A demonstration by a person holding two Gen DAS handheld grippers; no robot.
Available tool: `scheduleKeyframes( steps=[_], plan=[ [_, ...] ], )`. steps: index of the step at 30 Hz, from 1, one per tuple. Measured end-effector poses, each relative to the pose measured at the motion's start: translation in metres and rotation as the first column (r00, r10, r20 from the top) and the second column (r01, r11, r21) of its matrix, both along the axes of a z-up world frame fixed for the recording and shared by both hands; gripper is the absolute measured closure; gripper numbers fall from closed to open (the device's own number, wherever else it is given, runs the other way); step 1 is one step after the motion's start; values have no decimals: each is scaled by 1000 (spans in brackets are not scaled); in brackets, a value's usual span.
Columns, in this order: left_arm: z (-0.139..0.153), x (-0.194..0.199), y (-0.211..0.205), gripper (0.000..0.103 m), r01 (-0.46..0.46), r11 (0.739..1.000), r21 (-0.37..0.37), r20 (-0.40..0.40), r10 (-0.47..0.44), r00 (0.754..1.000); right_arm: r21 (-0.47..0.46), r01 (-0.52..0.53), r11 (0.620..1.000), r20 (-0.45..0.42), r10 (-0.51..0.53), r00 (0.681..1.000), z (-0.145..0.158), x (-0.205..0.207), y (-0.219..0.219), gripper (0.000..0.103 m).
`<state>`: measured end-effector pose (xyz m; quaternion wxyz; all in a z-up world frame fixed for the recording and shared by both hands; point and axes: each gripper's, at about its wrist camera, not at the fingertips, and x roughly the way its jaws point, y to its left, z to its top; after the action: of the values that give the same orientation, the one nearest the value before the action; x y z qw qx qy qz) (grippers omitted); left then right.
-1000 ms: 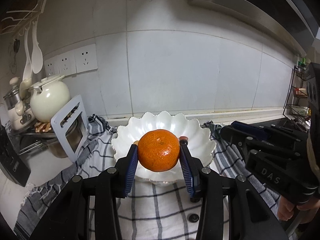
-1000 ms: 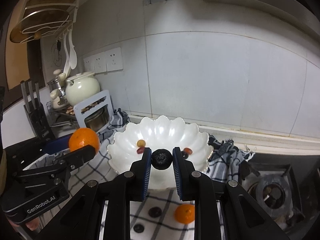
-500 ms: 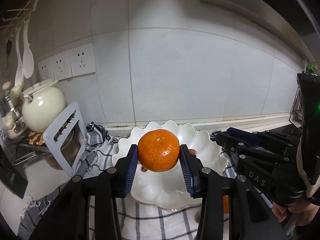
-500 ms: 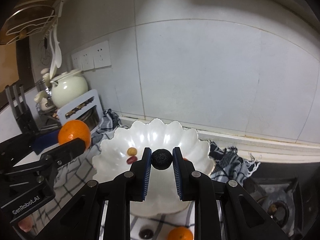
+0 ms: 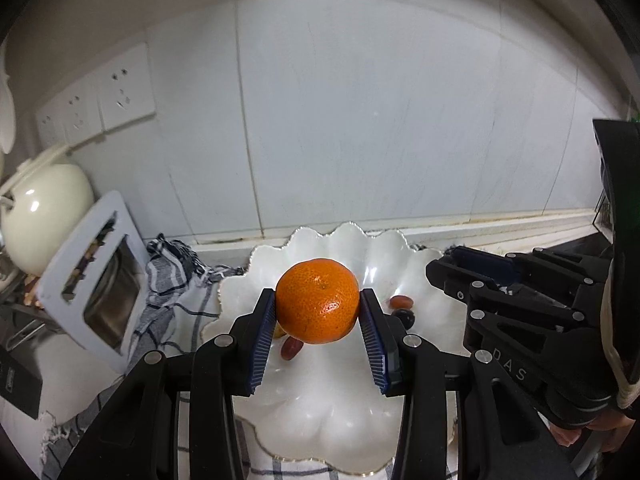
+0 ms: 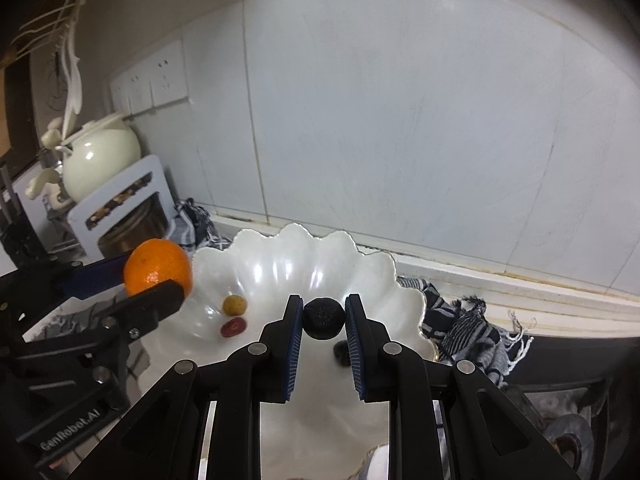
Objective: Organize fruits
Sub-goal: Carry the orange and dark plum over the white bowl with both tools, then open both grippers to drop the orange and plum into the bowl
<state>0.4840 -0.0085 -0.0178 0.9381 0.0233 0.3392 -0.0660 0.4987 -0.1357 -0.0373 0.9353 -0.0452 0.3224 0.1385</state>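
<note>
My left gripper (image 5: 319,308) is shut on an orange tangerine (image 5: 318,300) and holds it above the white scalloped bowl (image 5: 332,412). In the right wrist view the same tangerine (image 6: 157,267) hovers over the bowl's (image 6: 280,264) left rim. My right gripper (image 6: 323,316) is shut on a small black round fruit (image 6: 323,317) over the bowl's middle. In the bowl lie a yellow grape (image 6: 234,305), a red grape (image 6: 233,327) and a dark fruit (image 6: 341,353). From the left wrist view I see a red one (image 5: 401,302), a dark one (image 5: 405,317) and another red one (image 5: 291,347).
The bowl rests on a checked cloth (image 5: 168,284) against the tiled wall. A cream teapot (image 6: 98,158) and a white rack (image 5: 94,276) stand at the left. A stove burner (image 6: 560,440) lies at the lower right. A hand (image 5: 592,436) grips the right tool.
Both grippers have moved forward toward the wall, from in front of the bowl to above it. The loose fruits on the cloth have slipped out of view. Each grip is unchanged.
</note>
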Motion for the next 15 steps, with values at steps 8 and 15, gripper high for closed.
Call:
scheduleKeyframes(
  steps=[8, 15],
  plan=[
    [-25, 40, -6, 62, 8, 1000, -26, -125, -11, 992, -15, 21, 1000, -88, -23, 996, -20, 34, -6, 80],
    [-48, 67, -14, 62, 13, 1000, -8, -207, -14, 978, -42, 40, 998, -151, -46, 987, -37, 58, -12, 80]
  ],
)
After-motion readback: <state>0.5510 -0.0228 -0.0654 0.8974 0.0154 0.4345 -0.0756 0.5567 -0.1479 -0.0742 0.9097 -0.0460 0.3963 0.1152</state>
